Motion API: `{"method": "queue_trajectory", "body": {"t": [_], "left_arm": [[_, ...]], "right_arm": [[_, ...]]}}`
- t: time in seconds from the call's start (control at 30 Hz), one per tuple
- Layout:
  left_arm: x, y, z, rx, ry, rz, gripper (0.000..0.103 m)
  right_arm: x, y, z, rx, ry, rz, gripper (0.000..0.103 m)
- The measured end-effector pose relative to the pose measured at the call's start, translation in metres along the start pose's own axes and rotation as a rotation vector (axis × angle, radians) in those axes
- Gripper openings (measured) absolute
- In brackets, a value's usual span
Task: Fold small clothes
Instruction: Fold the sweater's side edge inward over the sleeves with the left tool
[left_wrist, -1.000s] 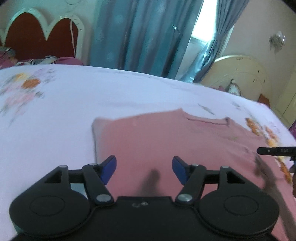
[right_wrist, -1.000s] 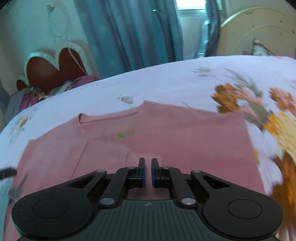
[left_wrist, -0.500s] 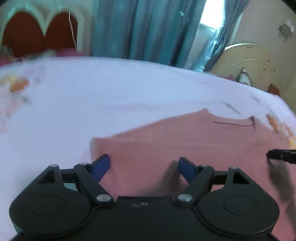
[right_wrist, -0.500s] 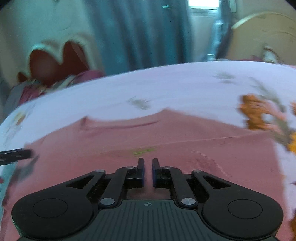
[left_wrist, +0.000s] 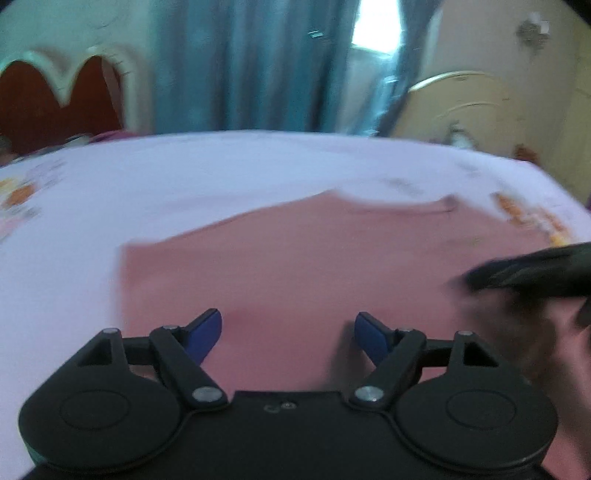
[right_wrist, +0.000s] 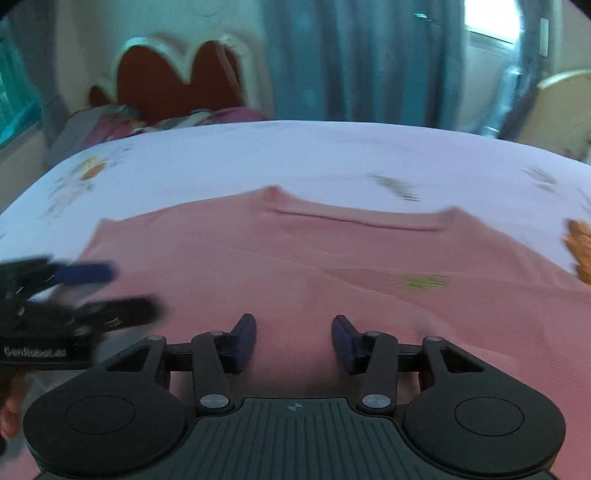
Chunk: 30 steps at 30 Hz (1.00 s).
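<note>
A pink shirt (left_wrist: 295, 266) lies flat on the white bed sheet (left_wrist: 184, 173), neckline at the far side. It also shows in the right wrist view (right_wrist: 314, 258), with a small green mark on it. My left gripper (left_wrist: 288, 332) is open and empty, low over the shirt's near left part. My right gripper (right_wrist: 293, 339) is open and empty over the shirt's near middle. Each gripper shows blurred at the edge of the other's view: the right gripper (left_wrist: 535, 273) and the left gripper (right_wrist: 74, 295).
The floral sheet (right_wrist: 258, 155) covers the bed. A red and white headboard (right_wrist: 177, 74) with pillows stands at the far left. Blue curtains (left_wrist: 258, 62) and a cream headboard (left_wrist: 461, 107) are behind the bed.
My right gripper has opened from shut. Both grippers have swung toward each other over the shirt, so each now shows larger in the other's view.
</note>
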<state>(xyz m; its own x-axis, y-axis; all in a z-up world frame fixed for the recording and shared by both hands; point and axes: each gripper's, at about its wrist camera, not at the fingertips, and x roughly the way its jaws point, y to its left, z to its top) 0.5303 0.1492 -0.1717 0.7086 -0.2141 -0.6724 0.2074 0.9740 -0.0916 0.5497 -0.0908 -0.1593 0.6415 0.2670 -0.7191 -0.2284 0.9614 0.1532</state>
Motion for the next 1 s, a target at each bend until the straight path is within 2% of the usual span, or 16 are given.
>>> {"method": "queue_trajectory", "body": {"t": [0.03, 0.07, 0.13, 0.17, 0.23, 0.33, 0.5, 0.57, 0.73, 0.83, 1.0], "left_arm": [[-0.007, 0.015, -0.007, -0.013, -0.013, 0.005, 0.077], [-0.015, 0.026, -0.011, -0.030, -0.028, -0.018, 0.078], [-0.022, 0.028, -0.010, -0.029, 0.002, 0.070, 0.077], [-0.029, 0.024, -0.009, -0.019, -0.012, 0.069, 0.077], [-0.044, 0.015, -0.010, -0.052, -0.063, 0.024, 0.079], [-0.050, -0.013, -0.013, -0.030, -0.072, -0.010, 0.079], [-0.045, -0.033, -0.029, -0.002, -0.018, -0.013, 0.079], [-0.041, -0.034, -0.037, -0.003, 0.001, -0.003, 0.079], [-0.053, -0.030, -0.049, 0.001, 0.000, 0.009, 0.079], [-0.054, -0.029, -0.053, 0.001, 0.000, 0.020, 0.079], [-0.060, -0.023, -0.055, -0.014, -0.007, 0.036, 0.079]], "right_arm": [[-0.004, -0.014, -0.003, 0.019, 0.006, -0.036, 0.045], [-0.010, -0.028, -0.006, 0.046, 0.012, -0.015, 0.042], [-0.025, -0.037, -0.006, 0.071, -0.007, -0.020, 0.038], [-0.034, -0.032, -0.006, 0.051, -0.036, -0.022, 0.038], [-0.043, -0.021, -0.005, 0.041, -0.059, 0.034, 0.038], [-0.042, 0.007, -0.018, -0.005, -0.020, 0.084, 0.038], [-0.035, 0.025, -0.045, -0.068, 0.018, 0.059, 0.038], [-0.037, 0.019, -0.051, -0.055, 0.017, 0.066, 0.038], [-0.053, -0.004, -0.051, -0.005, 0.002, 0.017, 0.038], [-0.065, -0.018, -0.051, 0.021, 0.004, -0.048, 0.038], [-0.069, -0.041, -0.057, 0.113, 0.018, -0.003, 0.038]]}}
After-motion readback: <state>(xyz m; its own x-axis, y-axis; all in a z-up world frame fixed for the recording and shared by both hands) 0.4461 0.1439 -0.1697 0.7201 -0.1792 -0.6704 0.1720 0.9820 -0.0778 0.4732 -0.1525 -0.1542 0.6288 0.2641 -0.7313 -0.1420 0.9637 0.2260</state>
